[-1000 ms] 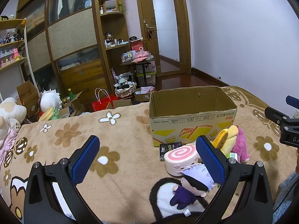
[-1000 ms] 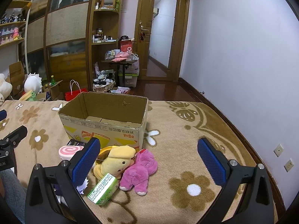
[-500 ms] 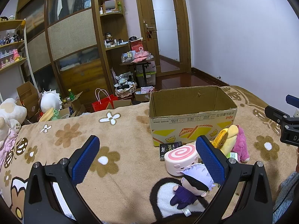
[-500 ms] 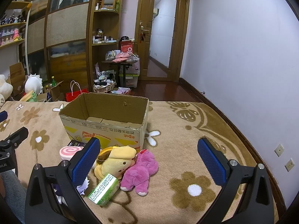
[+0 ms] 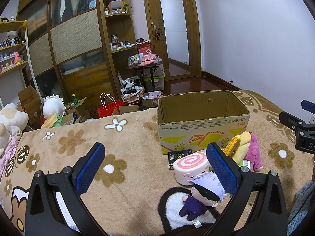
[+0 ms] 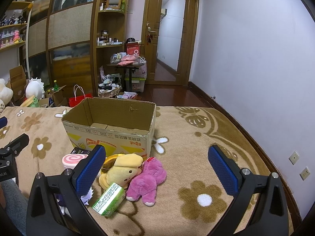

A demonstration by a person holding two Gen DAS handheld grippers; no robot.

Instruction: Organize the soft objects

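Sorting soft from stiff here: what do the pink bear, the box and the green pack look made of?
Pink bear: fuzzy plush fabric with a matte nap. Box: corrugated cardboard, judging by its ragged brown edges and printed face. Green pack: glossy plastic wrap, probably tissues inside.

Pale lilac wall [image 6: 246,49] on the right; wooden door [image 5: 173,29] with a glass panel at the back. Dark wardrobe [image 5: 74,39] with cane panels, open shelves [image 6: 110,19], glossy red-brown floor [image 6: 173,96], cluttered small table [image 5: 143,66].
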